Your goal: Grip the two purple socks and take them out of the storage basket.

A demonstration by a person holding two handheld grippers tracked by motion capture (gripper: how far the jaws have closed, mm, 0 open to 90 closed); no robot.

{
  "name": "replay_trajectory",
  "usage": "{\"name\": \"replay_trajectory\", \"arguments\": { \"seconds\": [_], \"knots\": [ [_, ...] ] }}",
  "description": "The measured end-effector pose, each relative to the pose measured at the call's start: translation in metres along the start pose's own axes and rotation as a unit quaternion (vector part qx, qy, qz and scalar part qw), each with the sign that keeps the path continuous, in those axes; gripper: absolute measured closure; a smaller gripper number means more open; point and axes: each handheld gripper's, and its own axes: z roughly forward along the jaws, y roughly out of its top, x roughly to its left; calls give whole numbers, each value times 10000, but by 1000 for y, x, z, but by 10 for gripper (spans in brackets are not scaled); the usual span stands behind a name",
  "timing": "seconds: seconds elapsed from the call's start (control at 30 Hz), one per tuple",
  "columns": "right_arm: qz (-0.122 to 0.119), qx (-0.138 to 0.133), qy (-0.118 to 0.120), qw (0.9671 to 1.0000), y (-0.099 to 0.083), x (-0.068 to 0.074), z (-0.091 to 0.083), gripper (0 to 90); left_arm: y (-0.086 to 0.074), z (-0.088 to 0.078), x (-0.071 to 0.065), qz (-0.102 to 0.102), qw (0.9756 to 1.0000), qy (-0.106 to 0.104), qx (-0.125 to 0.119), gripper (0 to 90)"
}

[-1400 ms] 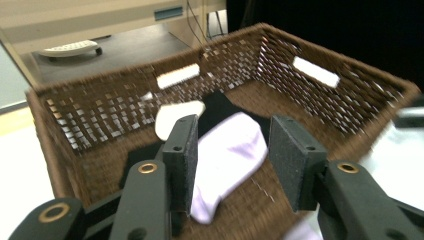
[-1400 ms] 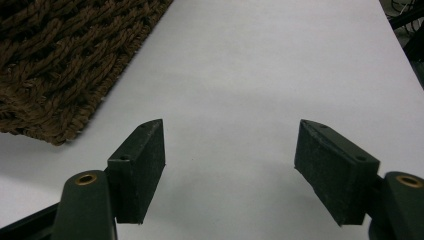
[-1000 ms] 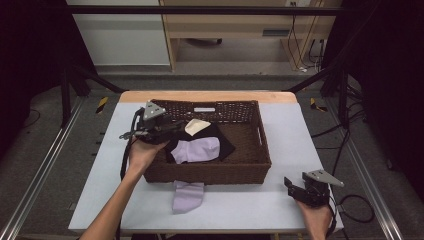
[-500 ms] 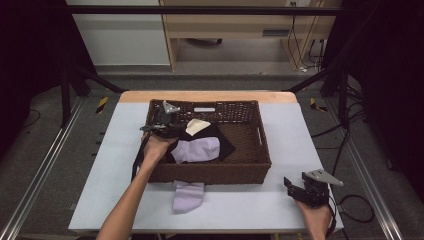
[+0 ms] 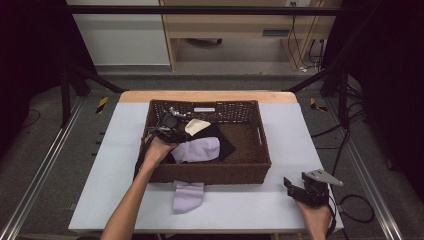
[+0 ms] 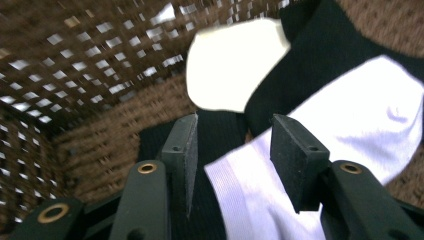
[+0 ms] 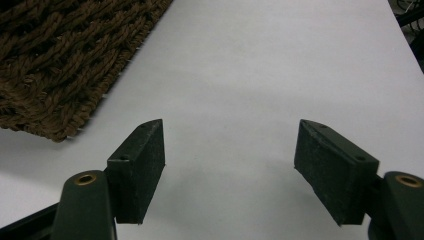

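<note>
The left gripper (image 5: 167,125) has been carried from the basket's left rim further in over the half second, and it is now seen low inside the wicker basket (image 5: 260,150), near its back-left corner. In the left gripper view its jaws are held apart with nothing between them, poised just above the lilac sock (image 6: 350,125), which lies inside the basket on a black garment (image 6: 320,55), left of the basket's middle, with a cream cloth (image 6: 235,65) just behind it toward the back wall. A second lilac sock (image 5: 188,196) is laid on the table just outside the basket's front wall. The right gripper (image 5: 300,190) is rested well off the basket's front-right corner, jaws spread wide over bare tabletop (image 7: 280,60), nothing held. The sock is judged light, soft and limp: it will sag and fold once lifted, and no care for breakage is called for. A pinch is best taken on a raised fold at the near end, between the pads, so that the black garment beneath is not gathered in too. Whether the sock's edge is already touched by a pad cannot quite be made out, the view being blurred.
</note>
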Motion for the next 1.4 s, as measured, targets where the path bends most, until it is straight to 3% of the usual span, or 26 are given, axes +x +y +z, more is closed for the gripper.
{"name": "replay_trajectory", "arguments": {
  "seconds": [0.17, 0.4, 0.6, 0.67, 0.77, 0.83, 0.9, 0.93, 1.0, 1.03, 1.1, 1.17, 1.2, 1.23, 1.3, 1.33, 1.37, 1.4],
  "knots": [
    [-6, 45, -23, 10000, 0, 0, 1, 284, -1, 7, -4, 168, 9991, 148, 354, 513],
    [13, 30, -12, 10000, 0, 0, 1, 284, -2, 13, -4, 121, 9978, 2, 653, 489],
    [6, 40, -14, 10000, 0, 0, 1, 284, -4, 22, -5, 133, 9937, -50, 1110, 473],
    [8, 38, -11, 10000, 0, 0, 1, 284, -5, 27, -5, 110, 9901, -91, 1395, 509],
    [-6, 26, -18, 10000, 0, 0, 1, 284, -6, 30, -4, 24, 9880, -163, 1538, 557],
    [-6, 27, -16, 10000, 0, 0, 1, 284, -6, 29, -4, -4, 9879, -183, 1542, 593],
    [-4, 33, -18, 10000, 0, 0, 1, 284, -6, 29, -2, -108, 9875, -273, 1551, 676],
    [-5, 35, -18, 10000, 0, 0, 1, 284, -7, 29, -2, -200, 9874, -343, 1531, 676],
    [1, 31, -21, 10000, 0, 0, 1, 284, -6, 28, 0, -283, 9864, -477, 1549, 785],
    [1, 31, -21, 10000, 0, 0, 1, 284, -6, 28, 0, -293, 9861, -518, 1550, 785],
    [-5, 30, -21, 10000, 0, 0, 1, 284, -6, 26, 0, -271, 9869, -540, 1496, 814],
    [17, 38, -8, 10000, 0, 0, 1, 284, -6, 22, 1, -308, 9894, -611, 1281, 816],
    [7, 29, -4, 10000, 0, 0, 0, 284, -6, 16, 2, -373, 9925, -697, 934, 817],
    [7, 29, -4, 10000, 0, 0, 0, 284, -6, 16, 2, -373, 9925, -697, 934, 817],
    [6, 30, -3, 10000, 0, 0, 0, 284, -6, 9, 4, -436, 9949, -724, 555, 817],
    [0, 36, -6, 10000, 0, 0, 0, 283, -6, 2, 4, -460, 9962, -727, 149, 817],
    [-4, 33, -9, 10000, 0, 0, 0, 283, -6, 2, 4, -460, 9962, -727, 149, 817],
    [-9, 36, -4, 10000, 0, 0, 0, 283, -7, -4, 5, -521, 9957, -734, -221, 816]
  ]
}}
